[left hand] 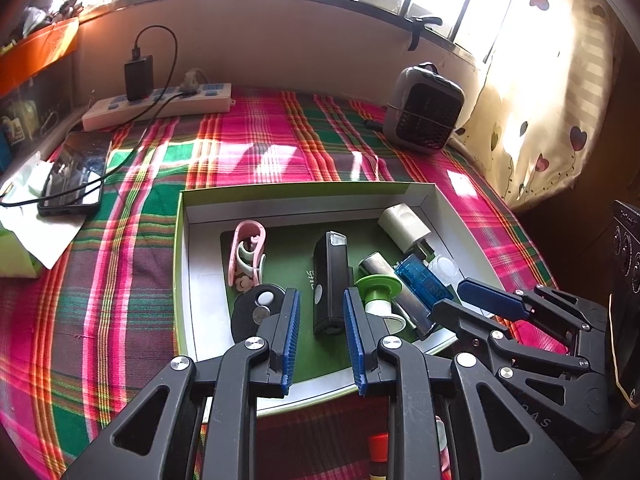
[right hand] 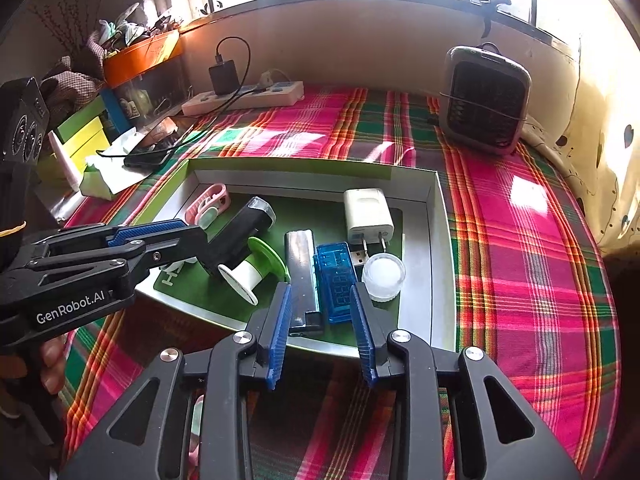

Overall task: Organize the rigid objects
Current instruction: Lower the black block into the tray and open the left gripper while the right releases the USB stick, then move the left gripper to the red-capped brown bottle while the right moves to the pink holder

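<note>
"GenRobot.AI" stands in white on the left gripper point(right hand: 192, 236)'s black body.

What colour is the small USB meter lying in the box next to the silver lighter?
Translucent blue USB meter, clearest in the right wrist view.

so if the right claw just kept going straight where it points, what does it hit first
Most likely the blue USB tester, which lies in the box right ahead of the right claw, with the silver lighter close beside it. Depth is hard to judge through the fisheye, so the lighter could be touched too.
</note>
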Available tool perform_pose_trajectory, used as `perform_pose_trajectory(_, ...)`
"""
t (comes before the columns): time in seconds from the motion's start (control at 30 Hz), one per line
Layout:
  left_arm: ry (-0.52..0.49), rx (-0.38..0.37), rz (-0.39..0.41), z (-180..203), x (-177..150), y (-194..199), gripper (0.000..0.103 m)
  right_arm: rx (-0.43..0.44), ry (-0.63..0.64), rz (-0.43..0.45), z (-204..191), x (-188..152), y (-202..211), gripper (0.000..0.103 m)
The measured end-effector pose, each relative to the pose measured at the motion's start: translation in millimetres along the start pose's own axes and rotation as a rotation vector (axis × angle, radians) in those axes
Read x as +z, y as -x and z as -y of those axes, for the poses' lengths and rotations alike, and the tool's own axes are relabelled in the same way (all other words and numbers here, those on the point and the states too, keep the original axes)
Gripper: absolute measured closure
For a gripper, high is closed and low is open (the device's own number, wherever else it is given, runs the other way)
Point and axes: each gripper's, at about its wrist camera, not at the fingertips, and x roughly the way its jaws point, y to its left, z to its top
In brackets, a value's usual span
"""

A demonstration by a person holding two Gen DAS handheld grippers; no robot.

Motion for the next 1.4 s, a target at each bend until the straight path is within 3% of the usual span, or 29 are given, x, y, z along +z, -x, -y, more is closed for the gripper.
perform_pose_trajectory(0.57, -0.008, 0.02, 0.038, 4.1, -20.4, 35.0, 0.072, 0.008, -0.014, 0.047, -5.6, -13.1, 31.7, 0.07)
perform_pose_trajectory(0.77, 0.01, 0.021, 0.036, 1.5, -35.3, 44.6, 0.072, 0.033, -0.016, 0.057, -12.9, -26.1, 44.4, 0.06)
perform_pose_trajectory(1.4, 0.071, -0.009, 0.021, -11.1, -71.6, 58.1, 0.068, 0.121, -0.005, -0.04, -39.8, -64.7, 36.2, 0.059)
